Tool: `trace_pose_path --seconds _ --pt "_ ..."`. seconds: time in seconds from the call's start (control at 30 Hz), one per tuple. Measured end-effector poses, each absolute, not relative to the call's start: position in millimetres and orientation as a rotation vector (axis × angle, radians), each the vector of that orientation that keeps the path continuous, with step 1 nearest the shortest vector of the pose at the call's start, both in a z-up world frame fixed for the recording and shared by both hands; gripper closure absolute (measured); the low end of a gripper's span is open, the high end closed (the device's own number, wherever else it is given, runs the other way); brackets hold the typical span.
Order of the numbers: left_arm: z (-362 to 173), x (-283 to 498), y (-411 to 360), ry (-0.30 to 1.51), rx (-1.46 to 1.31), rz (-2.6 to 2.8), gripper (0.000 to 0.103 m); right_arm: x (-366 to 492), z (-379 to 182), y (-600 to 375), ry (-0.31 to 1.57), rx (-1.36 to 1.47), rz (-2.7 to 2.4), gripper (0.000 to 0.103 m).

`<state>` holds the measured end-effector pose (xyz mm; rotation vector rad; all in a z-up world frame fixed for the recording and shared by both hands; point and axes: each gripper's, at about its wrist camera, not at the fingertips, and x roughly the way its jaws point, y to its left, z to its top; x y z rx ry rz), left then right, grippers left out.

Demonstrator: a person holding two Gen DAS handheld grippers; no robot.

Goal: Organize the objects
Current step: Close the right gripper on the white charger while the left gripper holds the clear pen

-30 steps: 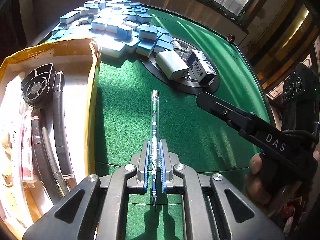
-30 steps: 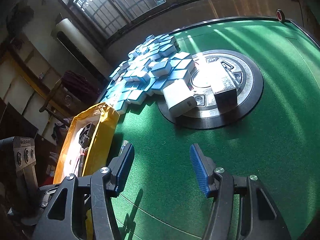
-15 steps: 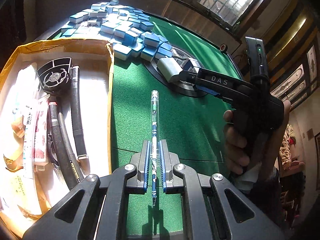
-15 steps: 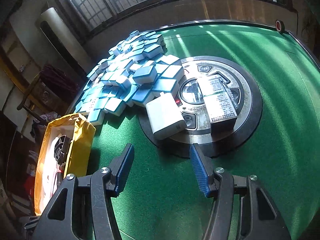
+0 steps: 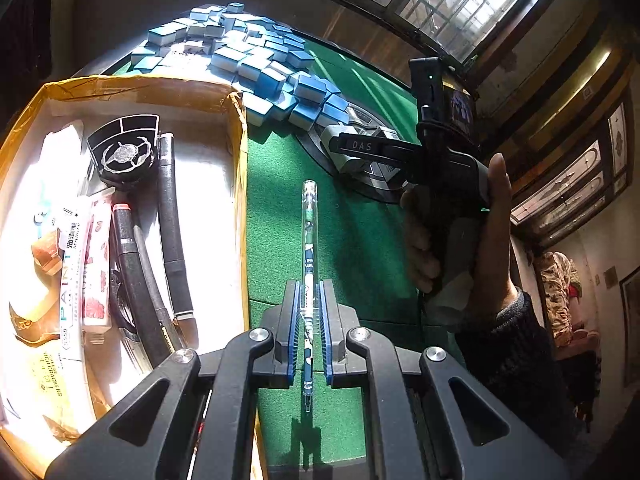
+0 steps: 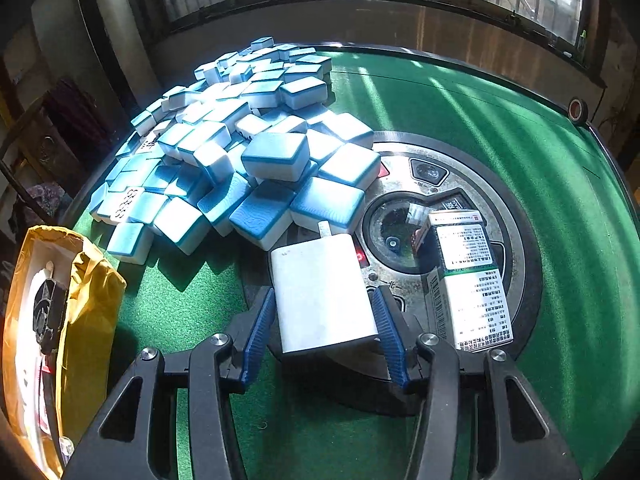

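- Green felt covers the worktop, a mahjong table with a round metal console at its centre and barred windows behind it.
- Blue-and-white tiles lie heaped on the far left part, spilling onto the console's edge.
- On the console rest a white charger and, just to its right, a printed medicine box.
- Right gripper: its jaws have just been closing and now straddle the charger, blue pads right beside its two sides; whether they press on it I cannot tell.
- Left gripper: clamped tight on a clear pen, which juts forward above the felt.
- A yellow-edged cardboard box sits at the left, holding a black fan, black hoses and packets.
- A hand in a dark sleeve grips the right gripper's handle.
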<state>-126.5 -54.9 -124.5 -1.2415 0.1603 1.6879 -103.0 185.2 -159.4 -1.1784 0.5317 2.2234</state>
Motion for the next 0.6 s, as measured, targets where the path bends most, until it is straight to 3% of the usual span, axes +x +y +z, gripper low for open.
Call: trace_pose_path --seconds 0.2,0.6 --pt "-127.4 -118.9 -46.7 0.175 -1.241 1.679 0.096 -72.0 -158.0 158.0 0.641 -1.242 2.229 0.06" --pt "-129.6 -107.4 -30.3 0.246 -1.248 1.693 0.096 -27.8 -164.6 110.1 0.533 -1.188 2.269 0.06"
